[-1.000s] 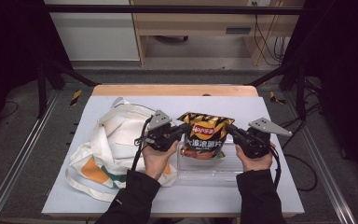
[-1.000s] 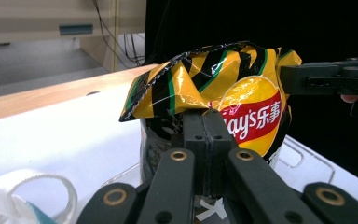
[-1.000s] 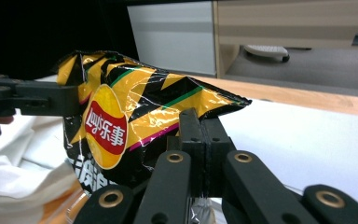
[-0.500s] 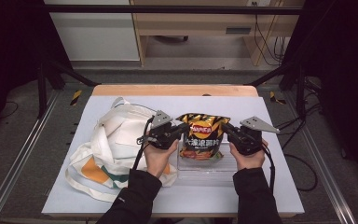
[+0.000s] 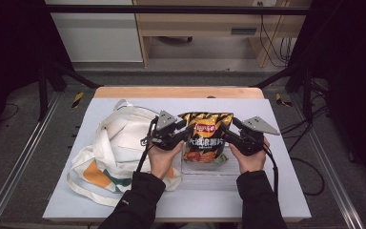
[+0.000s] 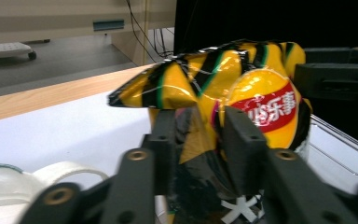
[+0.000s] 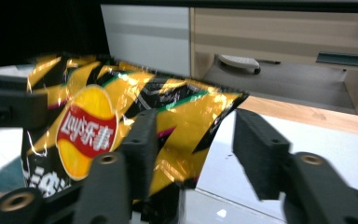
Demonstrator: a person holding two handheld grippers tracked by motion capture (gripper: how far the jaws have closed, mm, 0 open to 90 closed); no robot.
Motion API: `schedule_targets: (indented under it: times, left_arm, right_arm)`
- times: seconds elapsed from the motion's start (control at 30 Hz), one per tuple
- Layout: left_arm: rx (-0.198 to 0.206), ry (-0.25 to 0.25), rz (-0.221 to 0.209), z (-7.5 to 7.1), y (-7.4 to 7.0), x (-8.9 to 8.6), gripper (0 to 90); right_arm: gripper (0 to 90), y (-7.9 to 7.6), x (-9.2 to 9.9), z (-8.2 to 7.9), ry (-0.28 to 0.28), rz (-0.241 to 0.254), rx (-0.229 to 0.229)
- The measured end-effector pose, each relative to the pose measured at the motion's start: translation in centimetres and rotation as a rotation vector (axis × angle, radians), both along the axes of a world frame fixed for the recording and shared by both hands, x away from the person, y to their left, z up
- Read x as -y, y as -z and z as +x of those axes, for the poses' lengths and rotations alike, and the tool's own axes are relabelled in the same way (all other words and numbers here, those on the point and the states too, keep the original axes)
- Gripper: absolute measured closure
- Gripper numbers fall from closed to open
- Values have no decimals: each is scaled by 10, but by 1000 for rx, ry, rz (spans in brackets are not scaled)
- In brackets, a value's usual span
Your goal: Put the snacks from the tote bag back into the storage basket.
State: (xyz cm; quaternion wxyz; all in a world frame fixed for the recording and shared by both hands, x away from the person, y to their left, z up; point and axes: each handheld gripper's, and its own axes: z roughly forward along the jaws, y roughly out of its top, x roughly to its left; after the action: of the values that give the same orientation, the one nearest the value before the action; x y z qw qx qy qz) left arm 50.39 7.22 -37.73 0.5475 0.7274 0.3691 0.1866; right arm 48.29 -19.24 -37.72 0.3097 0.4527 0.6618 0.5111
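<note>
A yellow and black crisp bag (image 5: 206,138) stands upright in a clear plastic tray (image 5: 205,172) at the middle of the table. My left gripper (image 5: 185,135) is at the bag's left edge and my right gripper (image 5: 228,133) at its right edge. Both pairs of jaws have just been opening. In the left gripper view the bag (image 6: 242,88) sits loosely between the parted jaws of the left gripper (image 6: 200,135). In the right gripper view the bag's corner (image 7: 186,116) lies beside one jaw of the right gripper (image 7: 198,149), with a wide gap to the other.
A white tote bag (image 5: 119,148) with orange and green print lies crumpled left of the tray, its straps trailing toward the front edge. The white table mat (image 5: 286,157) ends in a wooden strip (image 5: 181,92) at the back. Metal rails run along both sides.
The right gripper has shifted a little to the left, toward the bag. The bag has stayed upright in the tray, and the left hand has hardly moved.
</note>
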Motion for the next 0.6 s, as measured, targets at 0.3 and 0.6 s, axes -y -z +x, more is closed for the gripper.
schedule_targets:
  times: [0.3, 0.6]
  left_arm:
    - [41, 40, -5, -11, -11, -28, 334]
    - [55, 28, 32, -28, -15, -83, 248]
  right_arm:
    - [237, -17, 13, -13, 7, 68, 62]
    - [146, -22, 26, -28, 0, 31, 69]
